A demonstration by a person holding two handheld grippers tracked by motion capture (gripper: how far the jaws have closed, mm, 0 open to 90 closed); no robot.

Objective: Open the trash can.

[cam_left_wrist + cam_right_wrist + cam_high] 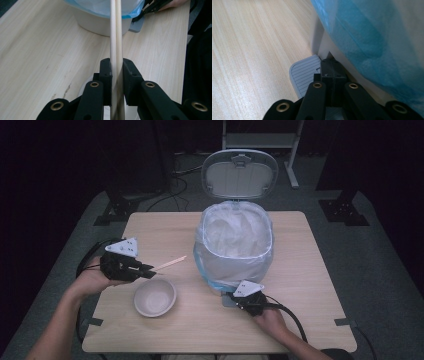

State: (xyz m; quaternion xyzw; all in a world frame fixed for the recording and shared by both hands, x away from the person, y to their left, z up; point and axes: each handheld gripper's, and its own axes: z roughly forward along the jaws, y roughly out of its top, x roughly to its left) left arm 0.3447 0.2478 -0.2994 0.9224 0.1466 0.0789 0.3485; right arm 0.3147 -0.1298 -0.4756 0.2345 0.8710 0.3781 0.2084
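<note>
From the high view we see a pedal bin (235, 245) with its lid (240, 172) standing open, lined with a pale bag, at the middle of the table (310, 270). Our left gripper (145, 268), to the left of the bin, is clamped on a pair of chopsticks (170, 263); their long axis runs from the jaws toward the bin, the free ends pointing at it and a little away from us. A bowl (155, 297) sits on the table left of the bin and nearer to us. Our right gripper (235, 299) rests at the bin's near foot.

In the left gripper view the chopsticks (116, 37) run straight out between the jaws toward the bin (105, 22), side by side.

In the right gripper view the jaws are together, pressing on the grey pedal (303, 72) at the bin's base (329, 47).

We judge the lid-opening and pickup done; carrying the chopsticks over the bin and dropping them remains.
</note>
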